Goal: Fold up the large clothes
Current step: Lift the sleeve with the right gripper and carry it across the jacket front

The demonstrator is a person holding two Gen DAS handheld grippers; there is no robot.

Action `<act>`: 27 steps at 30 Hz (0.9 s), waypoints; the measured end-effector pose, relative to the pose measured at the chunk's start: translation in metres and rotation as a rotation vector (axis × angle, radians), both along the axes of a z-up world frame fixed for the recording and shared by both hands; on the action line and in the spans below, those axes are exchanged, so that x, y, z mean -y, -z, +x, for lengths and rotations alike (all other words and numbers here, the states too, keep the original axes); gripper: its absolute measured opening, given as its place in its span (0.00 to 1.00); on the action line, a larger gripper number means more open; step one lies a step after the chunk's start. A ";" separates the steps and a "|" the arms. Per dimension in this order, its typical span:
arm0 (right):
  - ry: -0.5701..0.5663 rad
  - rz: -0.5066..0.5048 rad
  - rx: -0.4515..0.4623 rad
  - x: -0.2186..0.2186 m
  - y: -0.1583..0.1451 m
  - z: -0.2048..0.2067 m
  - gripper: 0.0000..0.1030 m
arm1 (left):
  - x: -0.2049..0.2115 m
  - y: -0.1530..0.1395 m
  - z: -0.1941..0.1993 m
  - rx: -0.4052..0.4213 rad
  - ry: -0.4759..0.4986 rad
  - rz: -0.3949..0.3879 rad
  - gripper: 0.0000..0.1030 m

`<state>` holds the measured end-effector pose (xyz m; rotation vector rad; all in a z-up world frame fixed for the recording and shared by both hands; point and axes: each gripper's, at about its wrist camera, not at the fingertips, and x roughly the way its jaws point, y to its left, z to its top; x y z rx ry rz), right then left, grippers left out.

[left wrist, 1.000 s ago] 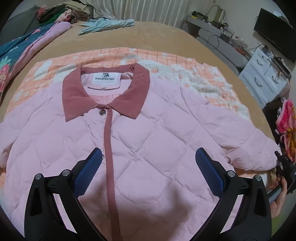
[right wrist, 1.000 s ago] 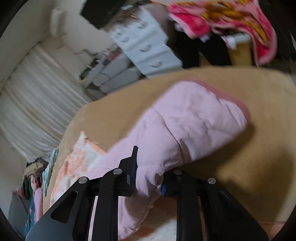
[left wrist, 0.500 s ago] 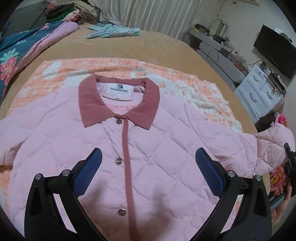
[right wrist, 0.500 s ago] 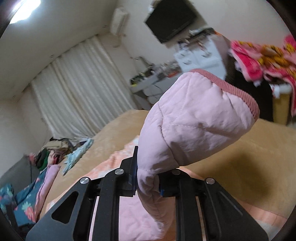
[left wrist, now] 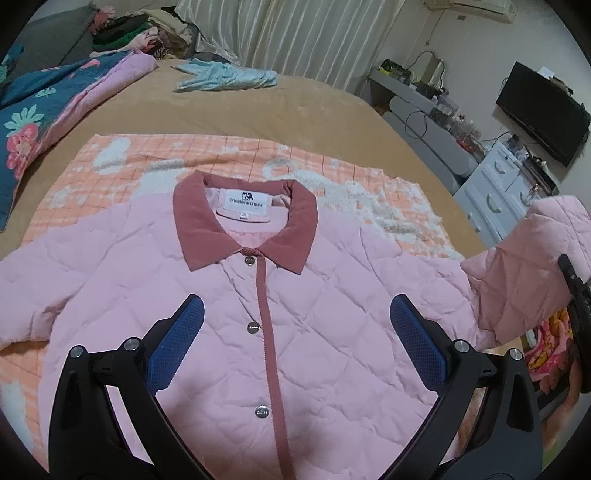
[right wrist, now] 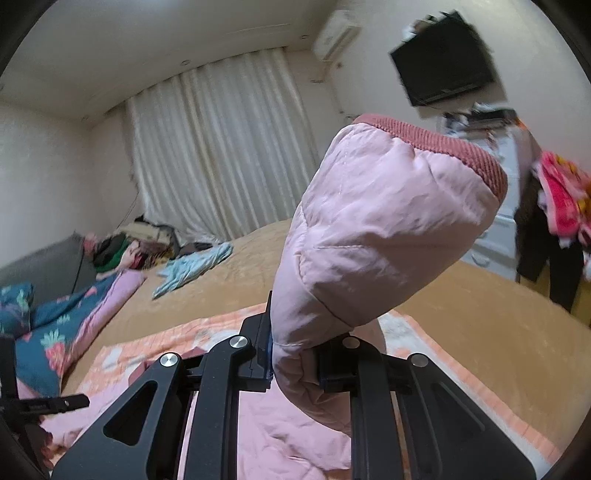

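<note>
Underneath, a tan bed (left wrist: 295, 107) carries an orange checked blanket (left wrist: 221, 155), with curtains (left wrist: 295, 33) far and a white dresser (left wrist: 495, 199) right. One pink quilted jacket (left wrist: 314, 314) lies flat on the blanket, three snaps showing. One left gripper (left wrist: 295, 339) hovers over it, fingers spread wide. One right gripper (right wrist: 295, 354) pinches the jacket sleeve (right wrist: 388, 229), lifted off the bed at right.

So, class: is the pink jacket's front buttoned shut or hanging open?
Shut. The jacket lies flat on the blanket, both front halves meeting along the dark pink strip, with three snaps beside it.
</note>
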<state>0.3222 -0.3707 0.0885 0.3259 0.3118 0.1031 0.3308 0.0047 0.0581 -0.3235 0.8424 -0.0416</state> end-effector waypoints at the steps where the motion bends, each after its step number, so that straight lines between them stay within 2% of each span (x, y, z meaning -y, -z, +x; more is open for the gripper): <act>1: -0.013 -0.014 0.003 -0.009 -0.005 0.000 0.15 | -0.004 -0.003 -0.002 0.005 -0.002 -0.006 0.92; 11: -0.116 -0.118 0.025 -0.085 -0.036 0.003 0.15 | -0.052 -0.027 -0.024 0.033 -0.059 -0.039 0.92; 27: -0.223 -0.206 0.009 -0.169 -0.035 0.000 0.15 | -0.110 -0.020 -0.048 0.033 -0.113 -0.090 0.92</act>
